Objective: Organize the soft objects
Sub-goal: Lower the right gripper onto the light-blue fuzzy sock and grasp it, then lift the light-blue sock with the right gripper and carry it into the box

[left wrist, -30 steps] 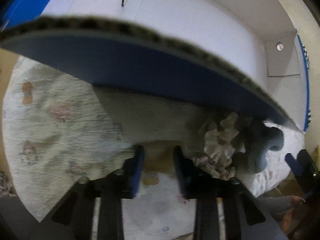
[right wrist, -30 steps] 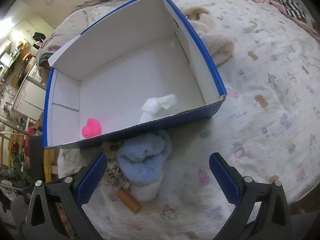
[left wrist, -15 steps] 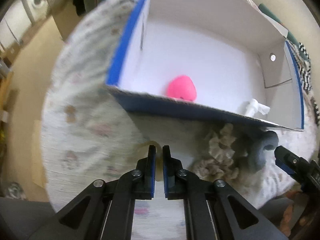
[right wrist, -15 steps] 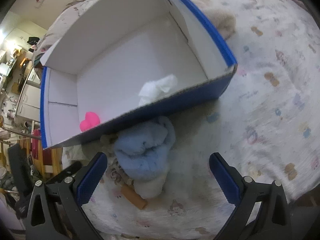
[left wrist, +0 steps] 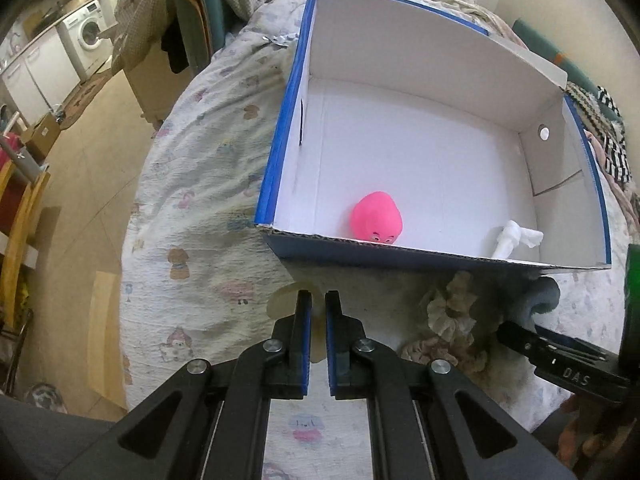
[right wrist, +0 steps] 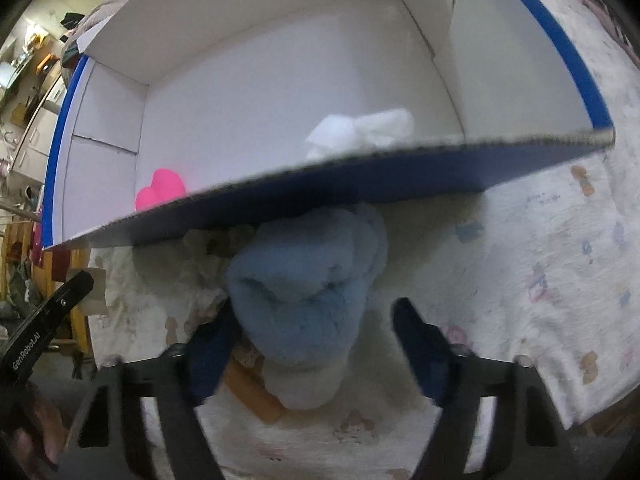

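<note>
While the left gripper point(left wrist: 318, 322) pinches a thin cream piece point(left wrist: 285, 304), the right gripper point(right wrist: 316, 328) has been closing, jaws half-open around the blue plush point(right wrist: 308, 292). It looks light and squashy; grip its thick middle.

A bed point(left wrist: 192, 216) covered by a pale quilt printed with small cartoon figures fills the middle of the room, over a light wooden floor point(left wrist: 80, 200). At the far left stand a white washing machine point(left wrist: 86, 38) and white cabinets point(left wrist: 36, 76). A chair point(left wrist: 192, 28) draped with clothes stands by the bed's far end, and a yellow wooden frame point(left wrist: 20, 216) at the left edge.
</note>
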The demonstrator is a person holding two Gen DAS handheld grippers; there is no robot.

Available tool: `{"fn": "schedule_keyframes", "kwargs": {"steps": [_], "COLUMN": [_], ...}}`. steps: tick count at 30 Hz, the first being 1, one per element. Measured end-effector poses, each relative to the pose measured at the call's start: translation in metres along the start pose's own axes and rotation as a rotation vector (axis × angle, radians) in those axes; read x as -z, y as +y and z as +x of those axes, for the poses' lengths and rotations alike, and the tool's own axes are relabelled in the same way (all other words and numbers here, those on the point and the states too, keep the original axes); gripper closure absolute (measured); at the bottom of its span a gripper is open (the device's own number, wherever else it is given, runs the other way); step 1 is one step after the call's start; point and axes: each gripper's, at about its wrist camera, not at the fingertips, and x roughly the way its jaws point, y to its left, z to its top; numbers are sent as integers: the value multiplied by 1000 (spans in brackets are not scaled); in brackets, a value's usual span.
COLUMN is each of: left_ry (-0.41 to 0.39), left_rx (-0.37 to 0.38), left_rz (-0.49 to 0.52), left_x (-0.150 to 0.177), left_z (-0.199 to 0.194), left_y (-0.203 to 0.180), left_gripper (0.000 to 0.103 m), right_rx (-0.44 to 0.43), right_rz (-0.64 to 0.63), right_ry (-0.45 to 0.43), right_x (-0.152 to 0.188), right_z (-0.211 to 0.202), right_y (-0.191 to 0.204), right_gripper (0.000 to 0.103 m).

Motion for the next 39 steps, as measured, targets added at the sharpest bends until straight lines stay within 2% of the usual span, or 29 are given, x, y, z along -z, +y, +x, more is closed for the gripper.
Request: {"fn": "schedule_keyframes", "kwargs": {"steps": [1,2,3,4,6,7,11,14,21,24,27,30,34,39], "left_ry": [-2,-4,-6,-7,-9,-9,-5,-27,-128,-174,-250,-322,-360,-371], "left_rx": [1,1,2,3,8,10,20,15,30,98,185,247,230,209], "left_rz": [2,3,3,3,-1,-5,-38,-47,-106,-141,-142,-104,-38,-5], "left_x": [1,2,3,4,6,6,9,13,11,7,3,-3,-15,-32], "left_z": [0,-2,-2,-2,-4,-5,-12,-22,-54,-72,-95,-116,-128,-132], "left_y": [0,0,1,2,5,6,18,22,40,47,48,40,23,12], "left_gripper": [97,97,97,97,97,97,97,97,97,97,97,97,97,97], "right_rx": [-6,-12,-13,-5,-18,-31,-138,-262,-519,-590,-615,-601,-525,-504], "right_rz": [3,5,4,2,9,11,14,3,-197,-269,-313,-333,-320,-327], "right_ry": [7,10,8,-1,-24,-29,-56,-88,-248,-318,-366,-400,-417,-458], "right_x": [2,3,5,6,8,7,16,25,32,34,38,39,31,18], "right_z": [1,0,-1,-4,-12,-14,-35,-56,-109,-128,-140,-145,-148,-158], "right_y": [-2,-4,-5,-7,-15,-18,-30,-32,4,18,27,32,33,33], "right_gripper": [42,59,67,68,80,82,82,82,82,82,82,82,82,82]}}
